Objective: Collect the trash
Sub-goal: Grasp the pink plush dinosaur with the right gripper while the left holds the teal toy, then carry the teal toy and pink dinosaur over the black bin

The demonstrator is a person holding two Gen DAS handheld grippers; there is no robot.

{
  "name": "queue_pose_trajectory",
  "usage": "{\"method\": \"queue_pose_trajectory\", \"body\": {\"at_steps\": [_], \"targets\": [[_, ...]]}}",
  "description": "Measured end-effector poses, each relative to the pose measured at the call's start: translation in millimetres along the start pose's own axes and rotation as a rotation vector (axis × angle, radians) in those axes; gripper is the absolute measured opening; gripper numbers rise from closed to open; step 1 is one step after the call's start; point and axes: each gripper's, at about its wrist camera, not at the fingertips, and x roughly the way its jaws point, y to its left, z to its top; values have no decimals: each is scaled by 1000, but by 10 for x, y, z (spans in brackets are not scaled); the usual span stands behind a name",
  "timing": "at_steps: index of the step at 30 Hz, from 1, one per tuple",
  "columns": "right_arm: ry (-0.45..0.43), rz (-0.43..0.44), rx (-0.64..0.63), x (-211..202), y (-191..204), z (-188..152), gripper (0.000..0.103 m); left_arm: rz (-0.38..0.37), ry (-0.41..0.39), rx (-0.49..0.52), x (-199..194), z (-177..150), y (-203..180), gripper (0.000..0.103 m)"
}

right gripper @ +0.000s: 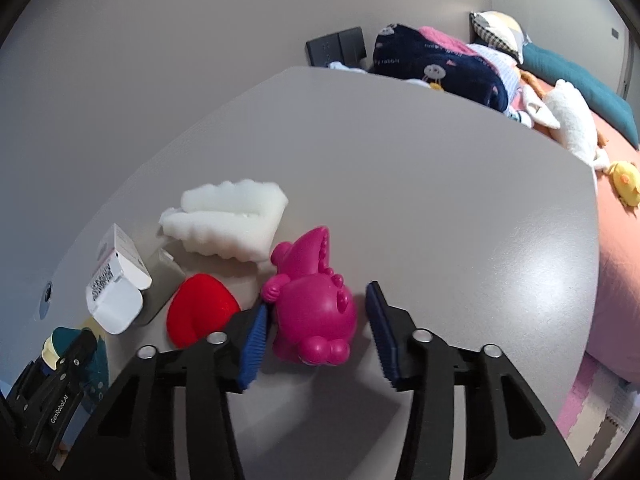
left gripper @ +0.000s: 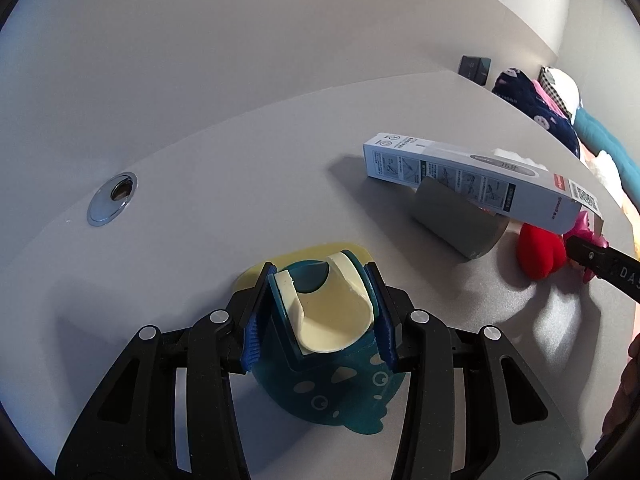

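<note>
My left gripper [left gripper: 320, 312] is shut on the cream handle of a teal fish-shaped dustpan [left gripper: 332, 364] that rests on the grey table; it also shows in the right wrist view [right gripper: 72, 344]. A white carton box [left gripper: 472, 176] leans on a grey tube [left gripper: 456, 216] to the right; the box also shows in the right wrist view [right gripper: 116, 280]. My right gripper [right gripper: 316, 320] is open around a magenta dinosaur toy [right gripper: 312, 304], its left pad touching the toy. A red toy [right gripper: 200, 308] and white foam [right gripper: 228, 216] lie just left.
A metal cable grommet [left gripper: 112, 198] is set in the table at far left. The grey table's edge [right gripper: 592, 184] curves on the right, with a bed of blankets, pillows and plush toys [right gripper: 568, 120] beyond. A wall stands behind the table.
</note>
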Motion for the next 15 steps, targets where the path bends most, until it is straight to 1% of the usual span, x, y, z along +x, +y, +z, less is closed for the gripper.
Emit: {"method": "queue_pose_trajectory", "body": {"at_steps": [2,12,15], "targets": [[2,-6,-6,-7,0,-15,42,-2,1,5,6,7,-14,44],[-3,24,13,-170,-101,-199,42,-8,-9,36,-36,20,-119,44],[-8,32,18,-254,-136,-279,42,-22,-10,43,-82,9,-173,44]]}}
